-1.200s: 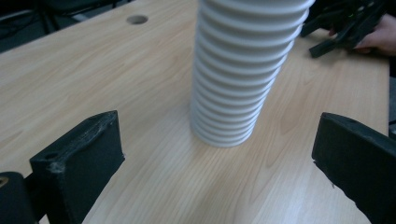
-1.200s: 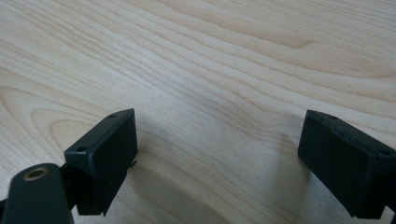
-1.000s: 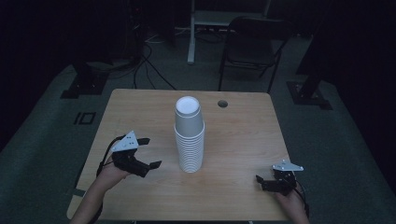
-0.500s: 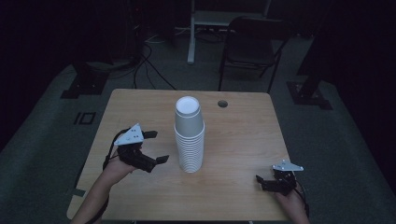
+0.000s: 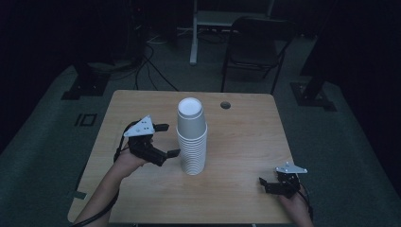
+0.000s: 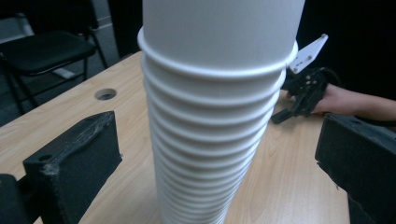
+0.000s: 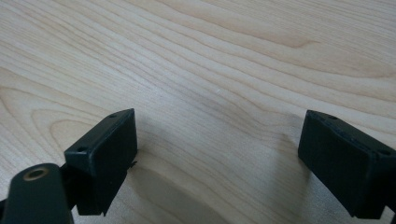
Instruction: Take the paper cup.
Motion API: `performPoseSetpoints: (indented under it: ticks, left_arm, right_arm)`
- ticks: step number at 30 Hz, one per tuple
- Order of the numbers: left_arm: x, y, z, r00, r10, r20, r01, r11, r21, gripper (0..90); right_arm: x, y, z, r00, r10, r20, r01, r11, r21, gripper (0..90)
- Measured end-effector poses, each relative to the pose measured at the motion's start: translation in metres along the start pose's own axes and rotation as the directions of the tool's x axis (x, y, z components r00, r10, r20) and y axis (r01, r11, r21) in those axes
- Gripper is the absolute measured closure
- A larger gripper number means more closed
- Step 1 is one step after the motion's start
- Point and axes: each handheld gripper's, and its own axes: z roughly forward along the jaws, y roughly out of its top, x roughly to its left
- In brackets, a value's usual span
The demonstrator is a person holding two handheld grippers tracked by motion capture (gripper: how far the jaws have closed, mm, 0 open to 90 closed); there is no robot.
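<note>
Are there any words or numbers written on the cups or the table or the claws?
None: no words, numbers or signs can be read.
The stack of white cups is plain.
The wooden table bears only wood grain and a round hole.
The left claw and right claw carry no readable label.

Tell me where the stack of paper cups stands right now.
In the high view the stack of paper cups stands upright mid-table, just right of the open left tongs, with the round table hole behind it.

Cup stack (image 6: 215, 116) top and base cut off by left gripper view's edges.
</note>
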Motion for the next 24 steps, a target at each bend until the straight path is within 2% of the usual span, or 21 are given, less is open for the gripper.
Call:
performPoseSetpoints:
  ticks: [3, 4, 6, 7, 11, 13, 14, 15, 18, 24]
  left_arm:
    - [0.0, 0.004, 0.004, 1.0, 0.006, -0.006, -0.006, 1.0, -0.005, 0.3]
    - [0.0, 0.007, 0.008, 0.9999, 0.007, 0.013, -0.007, 1.0, -0.006, 0.3]
    - [0.0, 0.009, 0.011, 0.9999, 0.015, 0.004, -0.015, 0.9998, -0.01, 0.3]
    - [0.0, 0.01, 0.014, 0.9997, 0.01, 0.021, -0.01, 0.9999, -0.014, 0.3]
    - [0.001, 0.013, 0.022, 0.9997, 0.019, 0.017, -0.019, 0.9997, -0.019, 0.3]
    - [0.002, 0.014, 0.025, 0.9994, 0.014, 0.033, -0.013, 0.9997, -0.022, 0.3]
    - [0.002, 0.014, 0.026, 0.9996, 0.016, 0.025, -0.015, 0.9996, -0.025, 0.3]
    - [0.003, 0.015, 0.028, 0.999, 0.012, 0.042, -0.011, 0.9995, -0.031, 0.3]
    - [0.004, 0.016, 0.032, 0.9987, 0.012, 0.05, -0.011, 0.9993, -0.037, 0.3]
    - [0.004, 0.017, 0.039, 0.9989, 0.017, 0.045, -0.015, 0.9988, -0.046, 0.3]
  right_arm:
    - [0.0, 0.0, 0.0, 1.0, 0.0, 0.0, 0.0, 1.0, 0.001, 11.2]
    - [0.0, 0.0, 0.0, 1.0, 0.0, 0.0, 0.0, 1.0, 0.001, 11.2]
    - [0.0, 0.0, 0.0, 1.0, 0.0, 0.0, 0.0, 1.0, 0.001, 11.2]
    - [0.0, 0.0, 0.0, 1.0, 0.0, 0.0, 0.0, 1.0, 0.0, 11.2]
    - [0.0, 0.0, 0.0, 1.0, 0.002, 0.002, -0.002, 1.0, 0.001, 11.2]
    - [0.0, 0.0, 0.0, 1.0, 0.002, 0.002, -0.002, 1.0, 0.001, 11.2]
    - [0.0, 0.0, 0.0, 1.0, 0.002, 0.002, -0.002, 1.0, 0.001, 11.2]
    - [0.0, 0.0, 0.0, 1.0, 0.002, 0.002, -0.002, 1.0, 0.001, 11.2]
    - [0.0, 0.0, 0.0, 1.0, 0.002, 0.001, -0.002, 1.0, 0.001, 11.2]
    - [0.0, 0.0, 0.0, 1.0, 0.002, 0.002, -0.002, 1.0, 0.001, 11.2]
